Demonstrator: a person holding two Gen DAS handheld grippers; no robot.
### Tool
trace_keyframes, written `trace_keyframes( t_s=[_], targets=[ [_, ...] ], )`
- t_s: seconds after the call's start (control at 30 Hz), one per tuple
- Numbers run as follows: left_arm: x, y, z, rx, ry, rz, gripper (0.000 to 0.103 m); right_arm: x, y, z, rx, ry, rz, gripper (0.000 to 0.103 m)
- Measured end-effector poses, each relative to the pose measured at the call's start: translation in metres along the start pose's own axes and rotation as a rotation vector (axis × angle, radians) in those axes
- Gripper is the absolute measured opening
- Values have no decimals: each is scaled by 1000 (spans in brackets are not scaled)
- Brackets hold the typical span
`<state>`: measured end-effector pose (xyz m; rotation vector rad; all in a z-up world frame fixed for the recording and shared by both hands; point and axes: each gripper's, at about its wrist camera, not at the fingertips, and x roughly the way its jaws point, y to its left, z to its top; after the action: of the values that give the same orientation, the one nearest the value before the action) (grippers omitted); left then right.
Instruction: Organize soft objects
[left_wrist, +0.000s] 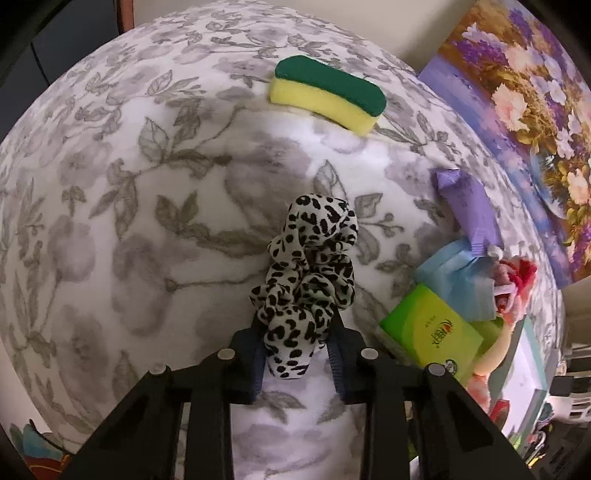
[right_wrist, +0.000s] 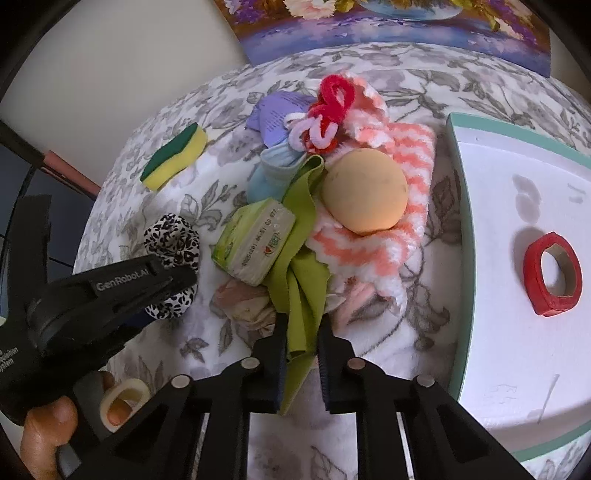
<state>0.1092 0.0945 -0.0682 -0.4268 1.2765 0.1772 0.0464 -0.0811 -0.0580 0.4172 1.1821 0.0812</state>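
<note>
The left gripper (left_wrist: 297, 354) has its fingers closed tight on a leopard-print scrunchie (left_wrist: 308, 273), which lies on the flowered blanket (left_wrist: 110, 221) well short of the green-and-yellow sponge (left_wrist: 327, 94). The right gripper (right_wrist: 301, 354) pinches a strip of green cloth (right_wrist: 299, 258) trailing from the heap beside the tissue pack (right_wrist: 255, 240) and the orange ball (right_wrist: 365, 192), left of the white box (right_wrist: 517, 295).

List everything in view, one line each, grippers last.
scrunchie: 1, leopard print, in left gripper
sponge: 1, green-yellow, far on blanket
tissue packs: 3, green, blue, purple, in pile
green cloth: 1, in right gripper
ball: 1, orange, on pink-white cloth
tape roll: 1, red, on white box
painting: 1, floral, against wall
left gripper: shut on scrunchie
right gripper: shut on green cloth
</note>
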Motion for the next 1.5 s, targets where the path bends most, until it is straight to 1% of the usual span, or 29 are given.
trace_keyframes(
  t_s=[0.03, 0.17, 0.27, 0.37, 0.5, 0.77, 0.9, 1.1, 1.17, 1.27, 1.5],
  targets=[
    [1, 0, 0, -4, 1, -4, 25, -1, 0, 0, -1, -2, 1, 13],
    [-1, 4, 0, -19, 2, -27, 21, -3, -2, 1, 12, -6, 23, 13],
    [-5, 6, -4, -6, 1, -30, 21, -5, -6, 2, 33, -7, 50, 12],
    [-10, 2, -3, 7, -7, -51, 20, -11, -10, 3, 55, -19, 80, 11],
    [-23, -3, -3, 33, -44, -62, 20, -20, -10, 5, 62, -46, 107, 10],
    [-45, -2, -2, 36, -96, -100, 20, -45, -12, 12, 89, -105, 178, 10],
    [-51, -3, -4, 50, -103, -91, 20, -50, -16, 14, 98, -111, 198, 10],
    [-50, -3, -6, 55, -84, -73, 20, -40, -21, 14, 100, -73, 151, 10],
    [-50, -3, -7, 55, -76, -74, 20, -38, -23, 13, 105, -61, 143, 13],
    [-50, -3, -10, 59, -64, -86, 20, -35, -29, 14, 119, -59, 109, 14],
    [-53, -5, -12, 62, -61, -104, 20, -34, -37, 14, 145, -52, 116, 14]
  ],
)
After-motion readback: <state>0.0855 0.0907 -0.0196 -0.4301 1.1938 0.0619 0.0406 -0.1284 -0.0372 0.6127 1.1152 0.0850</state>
